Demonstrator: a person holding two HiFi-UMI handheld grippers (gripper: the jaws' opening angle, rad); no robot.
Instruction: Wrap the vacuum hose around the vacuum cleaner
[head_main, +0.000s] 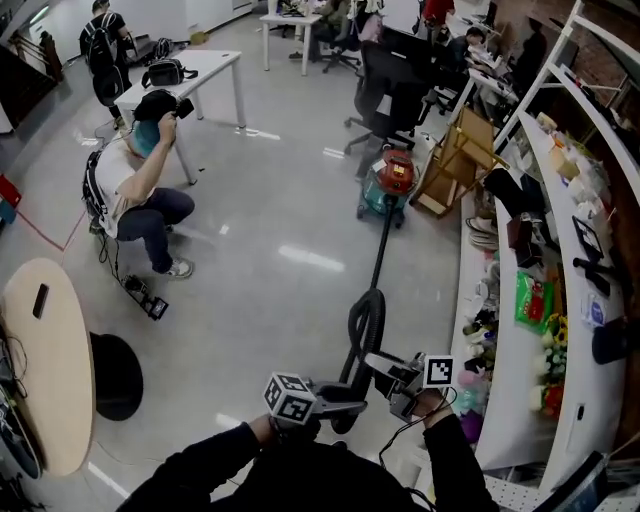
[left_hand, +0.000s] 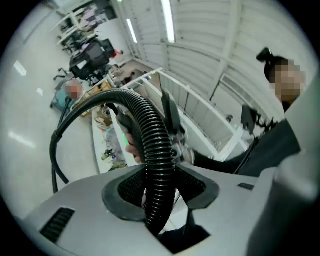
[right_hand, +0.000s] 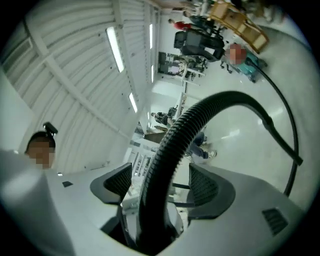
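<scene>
The red and teal vacuum cleaner (head_main: 394, 184) stands on the floor ahead of me. Its black ribbed hose (head_main: 362, 318) runs back toward me and bends into a loop between my hands. In the left gripper view the hose (left_hand: 150, 130) passes between the pads, and my left gripper (left_hand: 160, 187) is shut on it. It shows low in the head view as the left gripper (head_main: 345, 400). My right gripper (right_hand: 162, 182) is open: the hose (right_hand: 200, 112) lies between its pads with a gap on each side. The right gripper (head_main: 380, 364) sits just right of the loop.
A person (head_main: 140, 190) crouches on the floor at the left. A round wooden table (head_main: 50, 360) and a black round base (head_main: 115, 375) are at my left. White shelving (head_main: 560, 300) with many small items runs along the right. Office chairs (head_main: 385, 90) and a wooden frame (head_main: 455, 160) stand behind the vacuum.
</scene>
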